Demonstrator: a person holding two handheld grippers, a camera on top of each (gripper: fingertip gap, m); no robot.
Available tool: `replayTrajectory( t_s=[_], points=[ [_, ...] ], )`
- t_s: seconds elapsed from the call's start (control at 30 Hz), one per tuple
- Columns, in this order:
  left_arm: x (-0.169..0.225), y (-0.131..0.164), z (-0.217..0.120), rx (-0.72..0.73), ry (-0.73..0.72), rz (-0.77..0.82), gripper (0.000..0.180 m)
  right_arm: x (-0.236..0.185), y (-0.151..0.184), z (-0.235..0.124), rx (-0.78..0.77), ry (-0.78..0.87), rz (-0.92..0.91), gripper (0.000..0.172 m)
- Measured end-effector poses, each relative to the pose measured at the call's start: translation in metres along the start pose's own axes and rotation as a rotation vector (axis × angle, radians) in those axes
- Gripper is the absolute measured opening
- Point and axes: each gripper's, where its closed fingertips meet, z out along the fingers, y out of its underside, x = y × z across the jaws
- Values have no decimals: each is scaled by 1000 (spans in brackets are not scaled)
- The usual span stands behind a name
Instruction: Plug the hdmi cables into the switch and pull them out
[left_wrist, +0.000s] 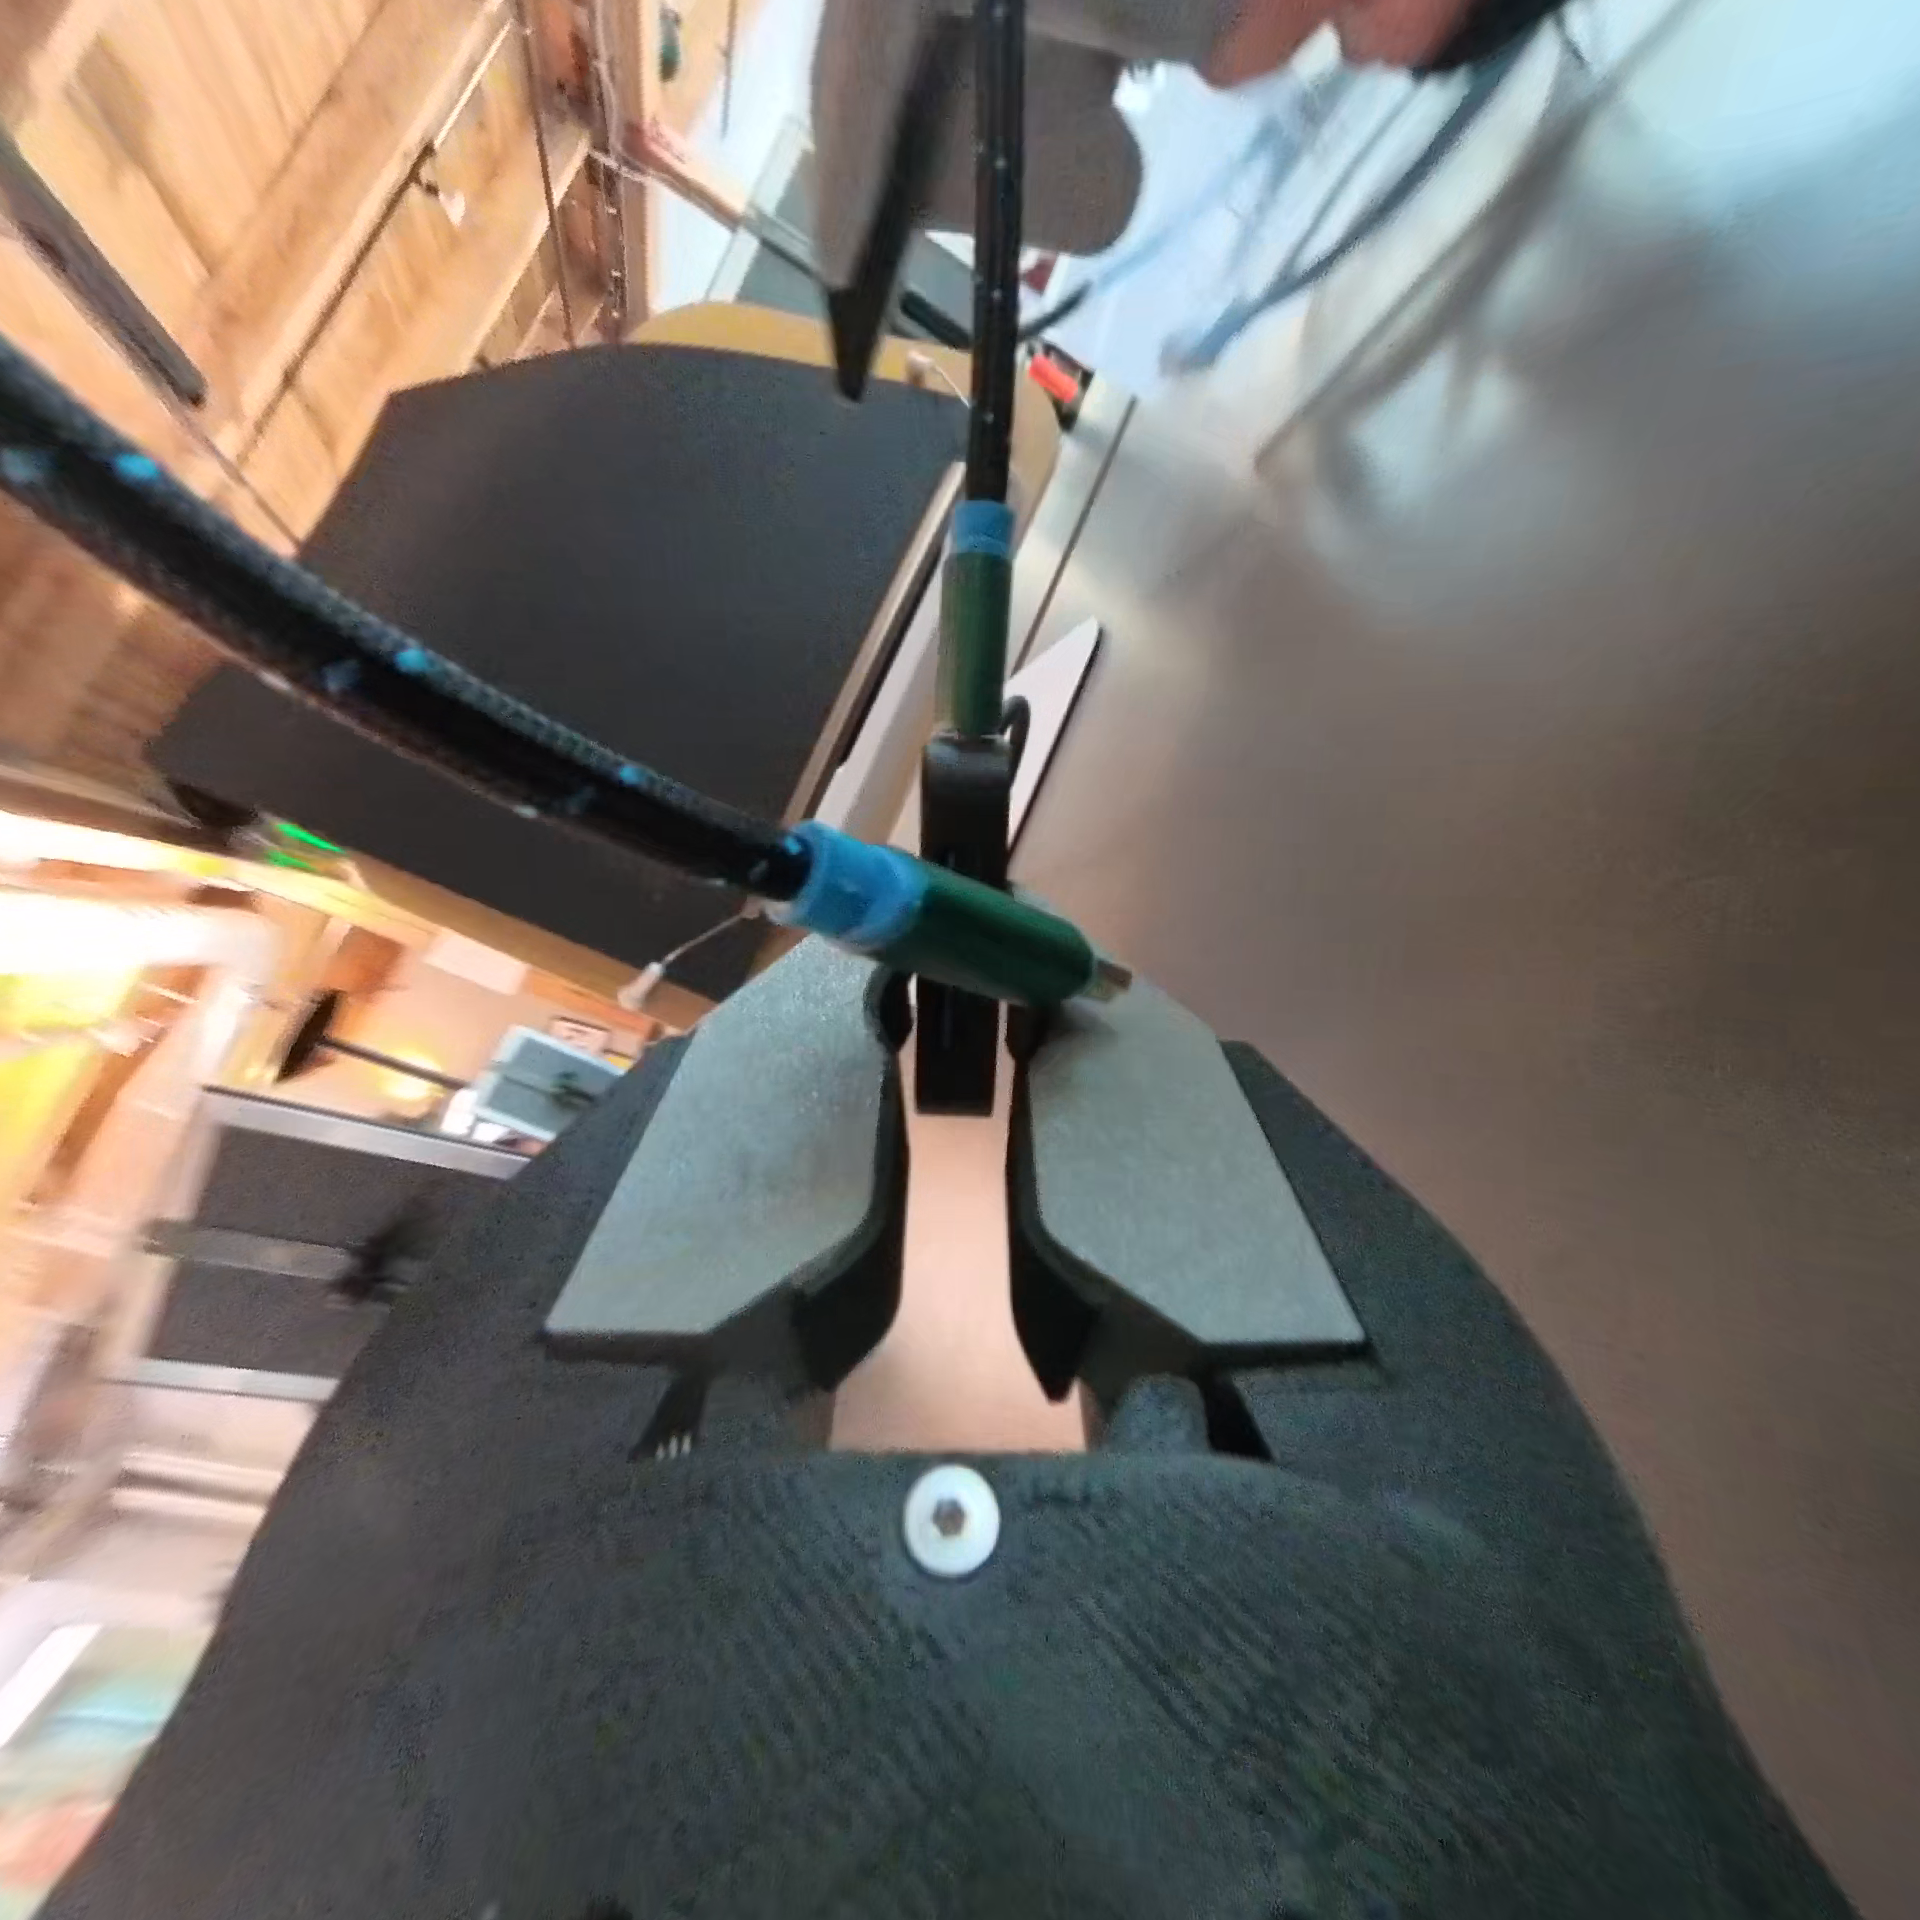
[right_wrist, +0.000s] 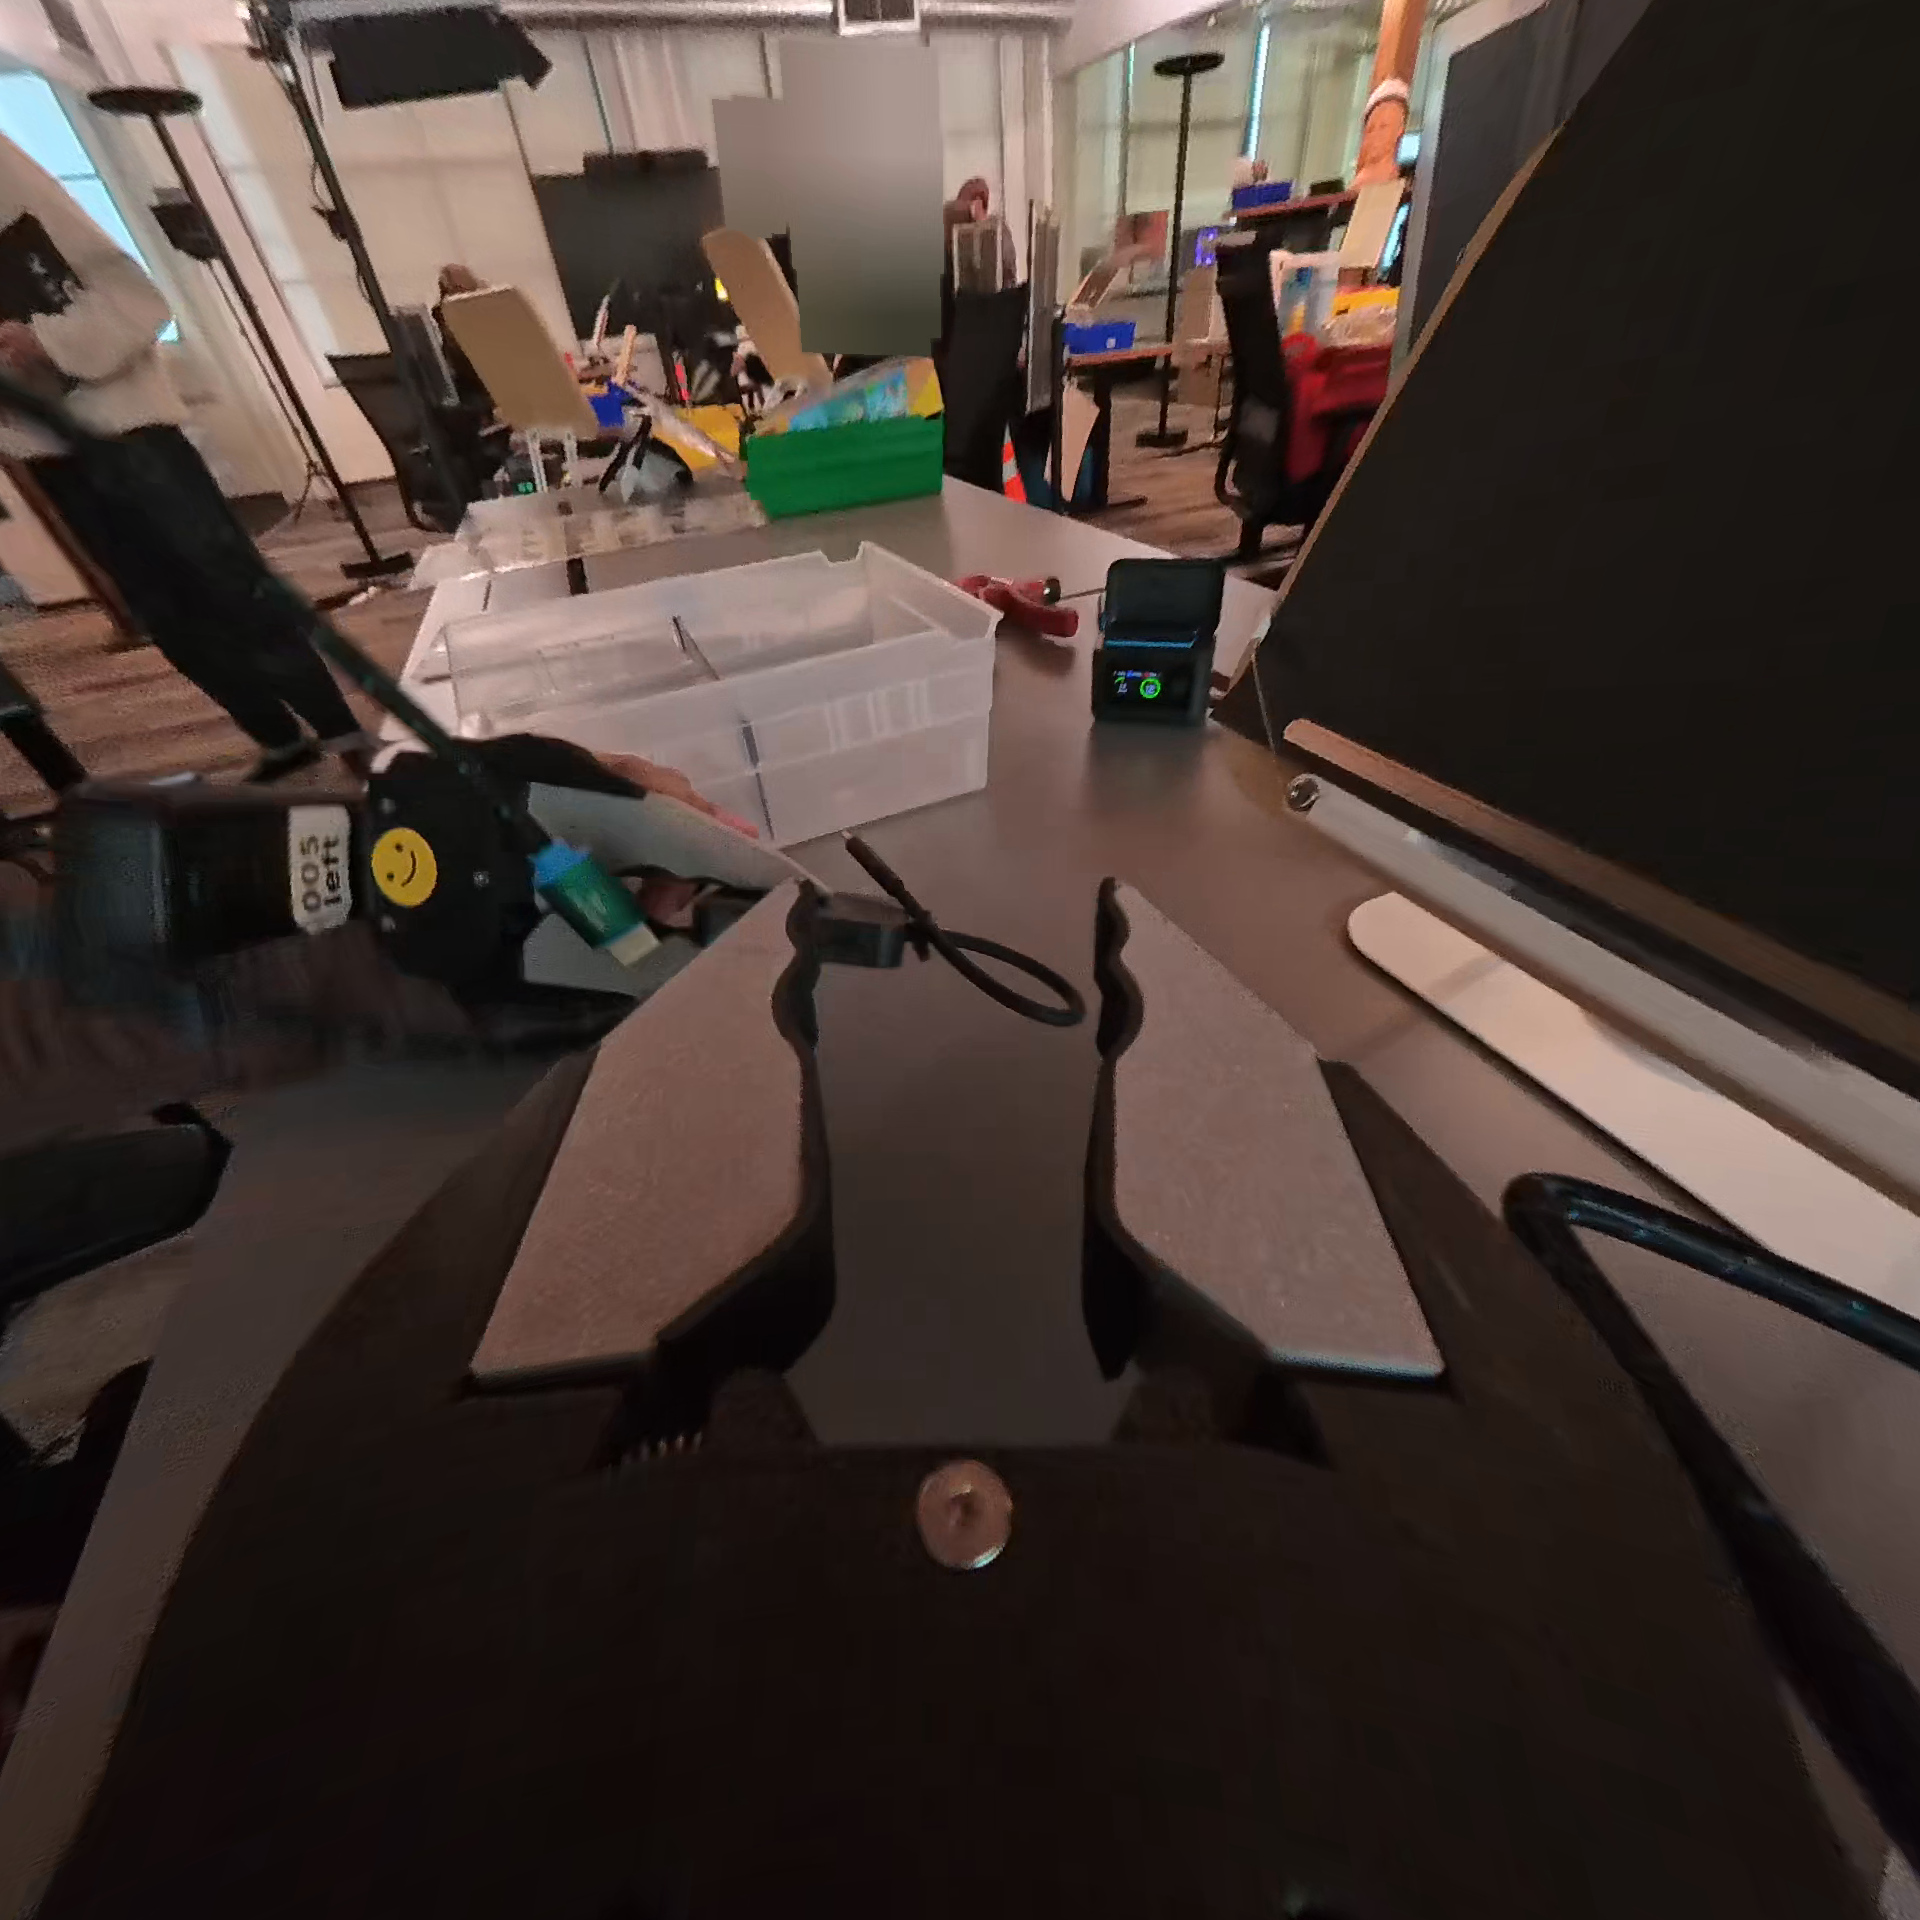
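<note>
The switch (left_wrist: 961, 862), a thin black bar, stands clamped in the narrow left gripper (left_wrist: 954, 1013), its long axis running straight away from the fingers. One green plug (left_wrist: 975, 639) sits in its far end, in line with it. A second plug (left_wrist: 966, 940) lies slanted across the fingertips, metal tip pointing right. The right gripper (right_wrist: 951, 935) hangs wide and bare, level over open table (right_wrist: 1195, 852), a bin (right_wrist: 831, 707) ahead, a board (right_wrist: 1662, 520) at right.
</note>
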Motion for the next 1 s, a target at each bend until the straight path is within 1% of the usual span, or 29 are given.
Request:
replayTrajectory(
  t_s=[0.07,0.13,0.23,0.33,0.4,0.43,0.53,0.57,0.6,0.63,0.73,0.8,0.83,0.9,1.0],
  points=[
    [-3,-5,-5,60,53,-164,11,1,1,-1,-7,-4,-2,50],
    [-6,-13,-10,128,100,-282,12,-6,2,1,-11,-50,-9,51],
    [-9,-27,-16,210,142,-405,11,-36,9,6,-44,-193,-61,52],
    [-1,-38,-20,267,236,-471,11,-59,21,14,-98,-238,-181,53],
    [11,-42,-22,271,305,-481,10,-69,24,18,-99,-238,-256,49],
    [17,-44,-22,273,343,-491,13,-75,27,19,-108,-251,-277,44],
    [31,-55,-27,308,452,-539,12,-89,46,24,-198,-309,-314,37],
    [35,-56,-28,307,477,-542,10,-89,51,26,-218,-303,-340,21],
    [37,-55,-28,299,489,-536,11,-88,54,26,-233,-290,-375,14],
    [37,-55,-28,296,483,-537,12,-88,54,26,-243,-284,-392,14],
    [25,-56,-26,314,418,-584,18,-86,45,24,-219,-252,-414,10],
    [17,-50,-24,305,377,-633,24,-82,30,19,-167,-212,-414,10],
    [13,-47,-24,295,361,-644,23,-79,20,15,-132,-185,-401,10],
    [9,-40,-24,279,346,-653,9,-72,-3,5,-57,-115,-374,10],
    [2,-28,-20,229,291,-658,0,-62,-37,-19,17,41,-417,9]
  ],
)
